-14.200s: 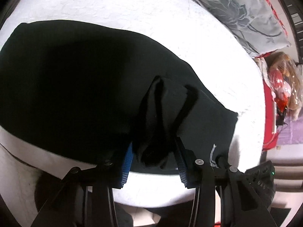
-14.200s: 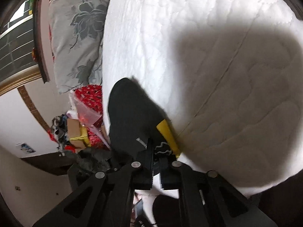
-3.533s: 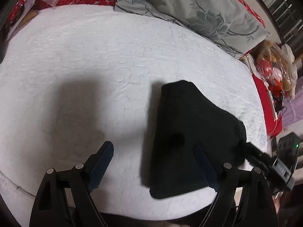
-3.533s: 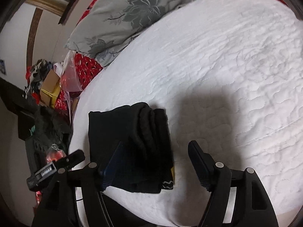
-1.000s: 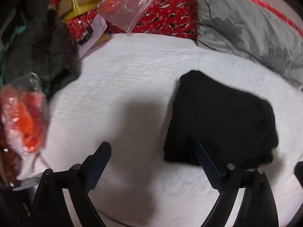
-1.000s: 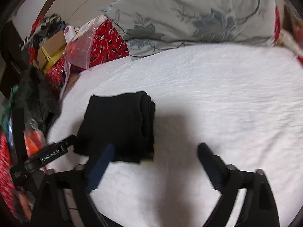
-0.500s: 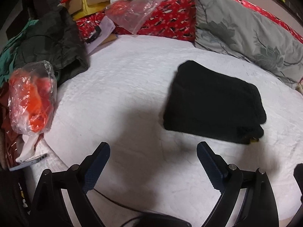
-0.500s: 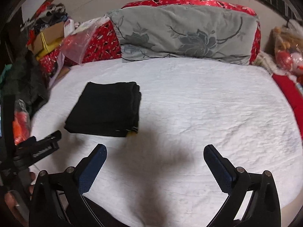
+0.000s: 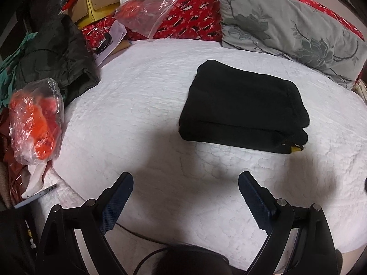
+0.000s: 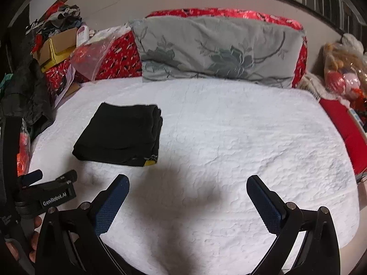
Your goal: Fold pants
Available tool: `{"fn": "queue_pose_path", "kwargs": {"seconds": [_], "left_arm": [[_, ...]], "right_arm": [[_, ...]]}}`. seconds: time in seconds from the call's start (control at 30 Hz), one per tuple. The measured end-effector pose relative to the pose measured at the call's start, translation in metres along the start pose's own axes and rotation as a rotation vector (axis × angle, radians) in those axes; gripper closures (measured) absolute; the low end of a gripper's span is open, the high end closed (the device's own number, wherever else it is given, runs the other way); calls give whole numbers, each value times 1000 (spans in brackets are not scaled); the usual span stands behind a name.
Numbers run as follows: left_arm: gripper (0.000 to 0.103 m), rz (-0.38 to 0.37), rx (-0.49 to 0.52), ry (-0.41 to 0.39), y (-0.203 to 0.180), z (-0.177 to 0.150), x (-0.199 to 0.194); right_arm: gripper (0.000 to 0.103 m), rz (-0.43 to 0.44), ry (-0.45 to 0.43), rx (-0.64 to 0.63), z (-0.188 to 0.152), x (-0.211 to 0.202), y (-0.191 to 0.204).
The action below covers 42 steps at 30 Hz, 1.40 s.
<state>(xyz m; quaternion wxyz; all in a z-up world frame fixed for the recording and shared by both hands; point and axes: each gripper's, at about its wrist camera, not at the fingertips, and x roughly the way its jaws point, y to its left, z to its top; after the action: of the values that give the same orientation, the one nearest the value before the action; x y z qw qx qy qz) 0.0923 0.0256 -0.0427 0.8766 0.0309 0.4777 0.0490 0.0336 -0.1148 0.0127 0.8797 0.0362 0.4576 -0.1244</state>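
Evidently I find the pants [image 9: 243, 105] folded into 1 squared stack on the bed [image 9: 142, 105]; left gripper [image 9: 185, 191] and right gripper [image 10: 187, 194] both spread apart, empty; nothing left

Yellow tag [image 9: 297, 147] mostly tucked under folded black pants [image 9: 243, 105]; its print too small to read.

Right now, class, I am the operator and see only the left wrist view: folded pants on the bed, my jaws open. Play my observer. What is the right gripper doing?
Observer: The right gripper hangs over the bed, jaws open, holding nothing.
Operator: Is anything lying right of the pants?
Observer: No. Right of the pants there is only white bed, up to the pillow.
Operator: And past the bed's right edge?
Observer: A bag of soft toys sits there.
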Motion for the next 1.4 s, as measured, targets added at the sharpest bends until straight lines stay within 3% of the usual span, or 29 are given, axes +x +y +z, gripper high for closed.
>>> {"fn": "queue_pose_path", "kwargs": {"seconds": [0.17, 0.43, 0.87, 1.4], "left_arm": [[9, -23, 22, -36, -5, -7, -11], [9, -44, 25, -55, -5, -12, -23], [9, -90, 32, -65, -3, -11, -30], [9, -144, 26, -67, -8, -20, -43]], "right_arm": [[0, 25, -76, 40, -2, -13, -10], [0, -3, -29, 28, -5, -3, -9], [0, 15, -110, -23, -7, -20, -4], [0, -13, -103, 27, -14, -17, -24]]}}
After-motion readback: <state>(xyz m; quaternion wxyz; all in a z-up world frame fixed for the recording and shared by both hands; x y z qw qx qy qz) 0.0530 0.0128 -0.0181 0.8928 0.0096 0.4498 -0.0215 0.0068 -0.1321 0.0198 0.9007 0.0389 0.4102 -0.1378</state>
